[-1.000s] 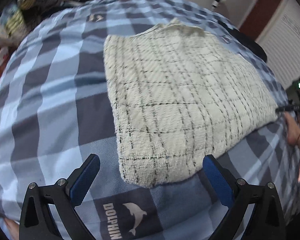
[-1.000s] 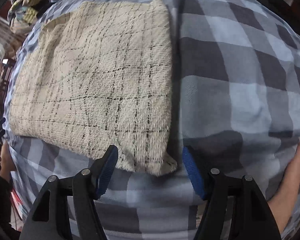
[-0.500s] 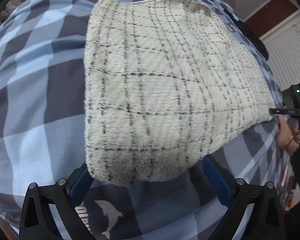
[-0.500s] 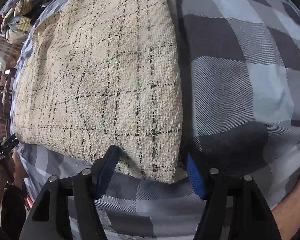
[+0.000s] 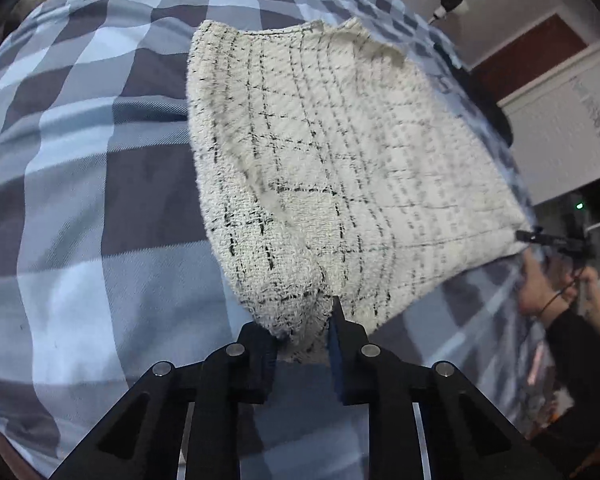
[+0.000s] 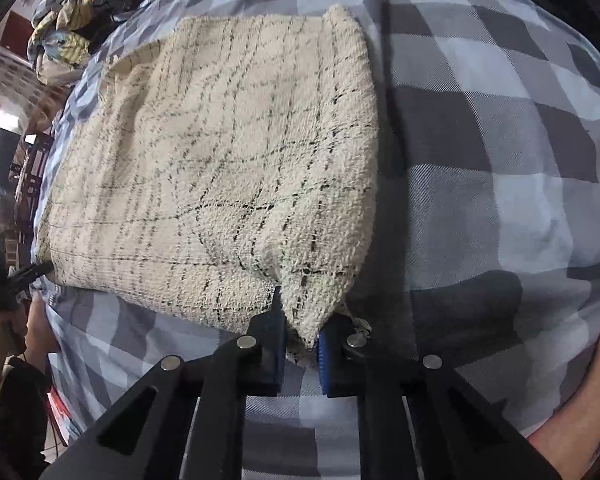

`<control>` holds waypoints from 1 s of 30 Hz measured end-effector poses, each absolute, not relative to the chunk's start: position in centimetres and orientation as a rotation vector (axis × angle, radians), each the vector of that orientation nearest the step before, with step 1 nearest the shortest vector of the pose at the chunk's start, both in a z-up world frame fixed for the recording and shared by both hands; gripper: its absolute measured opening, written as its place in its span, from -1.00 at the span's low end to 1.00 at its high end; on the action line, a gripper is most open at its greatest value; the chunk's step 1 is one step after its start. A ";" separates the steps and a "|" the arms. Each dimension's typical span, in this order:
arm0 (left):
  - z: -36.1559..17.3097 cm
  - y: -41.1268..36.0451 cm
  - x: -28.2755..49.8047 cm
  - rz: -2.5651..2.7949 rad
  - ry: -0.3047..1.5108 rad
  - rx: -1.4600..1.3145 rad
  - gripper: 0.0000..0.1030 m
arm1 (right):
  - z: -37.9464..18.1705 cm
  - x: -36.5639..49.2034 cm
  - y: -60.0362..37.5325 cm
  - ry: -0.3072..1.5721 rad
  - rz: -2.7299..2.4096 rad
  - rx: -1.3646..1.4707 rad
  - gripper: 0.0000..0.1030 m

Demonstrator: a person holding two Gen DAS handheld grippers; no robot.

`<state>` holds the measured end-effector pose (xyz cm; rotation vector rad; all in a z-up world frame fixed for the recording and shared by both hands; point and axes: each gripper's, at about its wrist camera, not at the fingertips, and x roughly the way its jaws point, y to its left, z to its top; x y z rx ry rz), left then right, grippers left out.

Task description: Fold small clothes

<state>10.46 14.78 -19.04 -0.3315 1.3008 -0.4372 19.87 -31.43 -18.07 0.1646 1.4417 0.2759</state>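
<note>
A cream checked cloth (image 5: 340, 168) is spread flat on a blue-and-grey plaid bedspread (image 5: 80, 200). Its near corners are bunched and clamped: one by the left gripper (image 5: 304, 344), the other by the right gripper (image 6: 302, 344). Both pairs of jaws have just been closing onto the fabric between them.

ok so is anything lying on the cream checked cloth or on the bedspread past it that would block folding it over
Nothing visible does. The cream checked cloth has a bare top, and the checked bedspread beyond its far edge is clear. The left gripper and right gripper have just closed, each on a near corner.
</note>
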 end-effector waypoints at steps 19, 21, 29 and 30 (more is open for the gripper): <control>-15.6 17.4 6.8 -0.332 1.225 -0.106 -0.67 | -17.6 19.9 -33.6 1.508 0.247 0.265 -0.49; -15.8 17.6 6.7 -0.314 1.247 -0.105 0.96 | -18.2 19.5 -34.5 1.532 0.193 0.281 0.02; -15.8 17.3 7.1 -0.346 1.158 -0.129 1.00 | -18.0 19.2 -35.7 1.503 0.170 0.243 0.10; -16.6 16.8 7.7 -0.356 1.173 -0.129 1.00 | -18.2 19.3 -35.4 1.506 0.180 0.242 0.10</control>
